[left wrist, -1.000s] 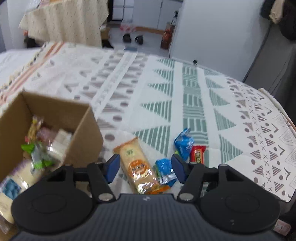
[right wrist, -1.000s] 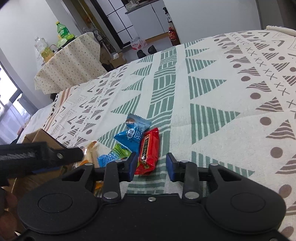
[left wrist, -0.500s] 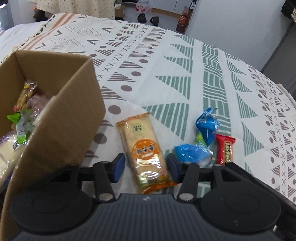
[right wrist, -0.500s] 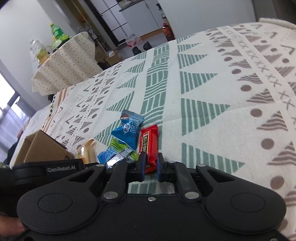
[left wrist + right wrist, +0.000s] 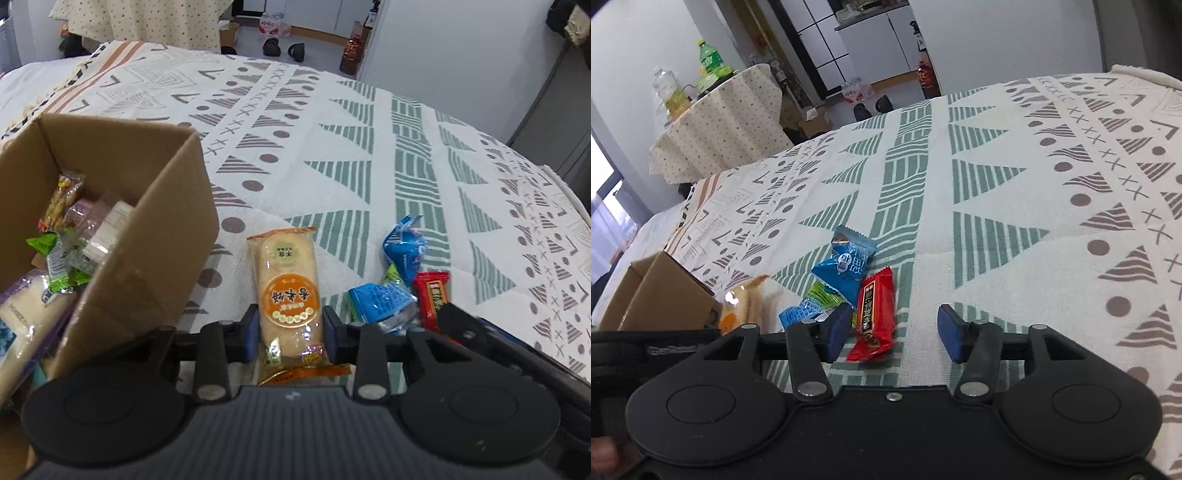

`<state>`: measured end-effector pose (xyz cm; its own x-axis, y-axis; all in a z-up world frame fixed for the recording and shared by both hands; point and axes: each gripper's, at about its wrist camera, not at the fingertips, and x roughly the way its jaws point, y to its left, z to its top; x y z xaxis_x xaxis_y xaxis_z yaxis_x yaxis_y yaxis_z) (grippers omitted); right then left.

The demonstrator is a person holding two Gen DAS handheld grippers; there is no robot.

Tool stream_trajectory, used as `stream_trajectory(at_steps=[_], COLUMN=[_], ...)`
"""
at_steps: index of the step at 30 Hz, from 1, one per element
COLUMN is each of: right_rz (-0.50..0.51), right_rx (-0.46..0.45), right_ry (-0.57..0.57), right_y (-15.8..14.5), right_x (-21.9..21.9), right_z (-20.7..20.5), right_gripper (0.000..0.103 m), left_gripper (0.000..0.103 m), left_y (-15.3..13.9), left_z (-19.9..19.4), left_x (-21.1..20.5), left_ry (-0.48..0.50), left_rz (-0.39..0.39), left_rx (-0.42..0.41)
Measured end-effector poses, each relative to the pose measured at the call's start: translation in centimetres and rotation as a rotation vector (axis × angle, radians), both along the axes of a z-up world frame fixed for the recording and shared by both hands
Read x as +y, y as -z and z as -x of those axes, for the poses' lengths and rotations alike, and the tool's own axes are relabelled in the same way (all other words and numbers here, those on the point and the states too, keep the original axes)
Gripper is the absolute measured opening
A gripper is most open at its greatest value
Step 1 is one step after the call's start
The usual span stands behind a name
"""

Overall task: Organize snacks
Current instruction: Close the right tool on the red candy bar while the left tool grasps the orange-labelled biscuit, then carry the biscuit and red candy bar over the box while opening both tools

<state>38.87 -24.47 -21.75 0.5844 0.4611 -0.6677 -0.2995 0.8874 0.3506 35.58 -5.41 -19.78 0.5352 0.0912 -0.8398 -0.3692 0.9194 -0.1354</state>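
Orange rice cracker pack (image 5: 286, 291) lies lengthwise away from the left gripper (image 5: 288, 332), whose closing jaws clamp its near end, beside the box (image 5: 162, 236). Right gripper (image 5: 892, 332) jaws, just opening, straddle the red bar (image 5: 875, 314) on the patterned cloth (image 5: 1015, 192).

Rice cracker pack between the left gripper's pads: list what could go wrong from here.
1. The left gripper has just been closing on the rice cracker pack near its bottom end; lifted there, the long pack may droop or slip.
2. The crackers could crack if squeezed harder.
3. The right gripper has just opened, with the red bar lying loose between its pads, close to the left gripper; the two could bump.
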Motion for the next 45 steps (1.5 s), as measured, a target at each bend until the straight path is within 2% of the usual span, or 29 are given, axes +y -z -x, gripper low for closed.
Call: stream_trajectory(at_steps=[2,4,6,9,16,28,35,45], right_rz=[0.028,0.043,0.01,0.024,-0.012,-0.04,0.007,-0.015], right_rx=[-0.018,-0.025,-0.004,0.01,0.042,0.12,0.072,-0.009], right_ry=[-0.015,-0.025,-0.057,-0.067,-0.057,-0.035,-0.099,-0.136], right_y=[0.1,0.2,0.3,0.2,-1.1,-3.3,-6.4,-10.6], right_x=[0.3,0.5,0.4,0.7,-0.5,-1.6,0.8,5.4], right_z=[0.1,0.3,0.4,1.2,3.2,6.0,7.7,9.2], right_gripper=[0.047,0.029,0.016,0.013,0.007,0.006,0.005,0.005], left_gripper=[0.033,0.033,0.033,0.033,0.033,0.033,0.033,0.034], left_y=[-0.5,-0.8,-1.2,-1.8,-3.0,-6.1,-8.5,-11.2], left_z=[0.3,0.6,0.8,1.4,3.3,6.9,8.6,11.3], left_x=[-0.1,-0.2,-0.2,-0.3,-0.4,1.1,3.0,7.2], left_ry=[0.017,0.024,0.028,0.034,0.048,0.045,0.025,-0.005], left_rz=[0.003,0.005,0.006,0.012,0.043,0.093,0.114,0.135], left_rx=[-0.008,-0.012,-0.013,-0.017,-0.026,-0.078,-0.123,-0.178])
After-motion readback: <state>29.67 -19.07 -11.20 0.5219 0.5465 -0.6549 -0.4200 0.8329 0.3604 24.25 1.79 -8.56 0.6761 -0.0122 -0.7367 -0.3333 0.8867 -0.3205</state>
